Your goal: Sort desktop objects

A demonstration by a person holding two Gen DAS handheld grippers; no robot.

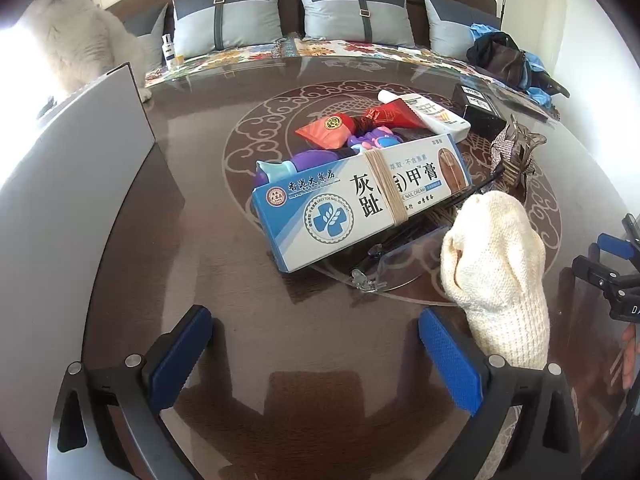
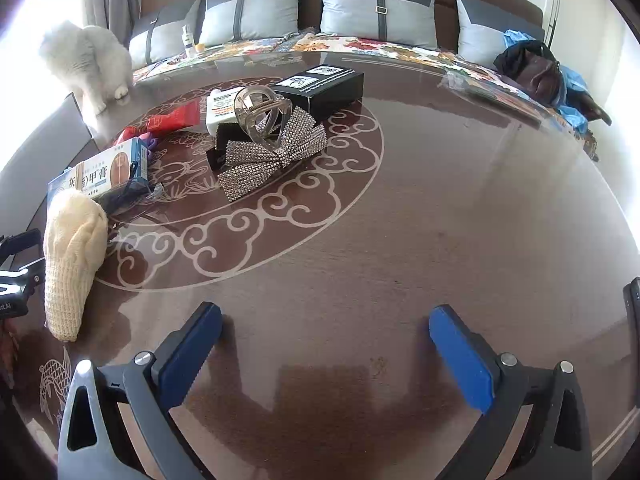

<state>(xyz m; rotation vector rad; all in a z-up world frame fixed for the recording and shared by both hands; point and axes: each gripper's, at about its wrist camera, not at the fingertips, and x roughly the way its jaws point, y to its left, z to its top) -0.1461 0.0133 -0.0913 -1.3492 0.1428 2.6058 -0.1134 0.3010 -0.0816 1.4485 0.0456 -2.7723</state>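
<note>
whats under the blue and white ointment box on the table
The blue and white cardboard ointment box lies across clear-framed glasses and purple plastic toys. Anything else beneath it is hidden.

I see a glossy dark-brown table (image 2: 420,208) with pale cloud scrollwork; lying on it — a cream knitted sock (image 2: 72,256), a rhinestone bow clip (image 2: 272,152), a black rectangular box (image 2: 324,88), a blue-and-white ointment carton (image 1: 360,196).
</note>
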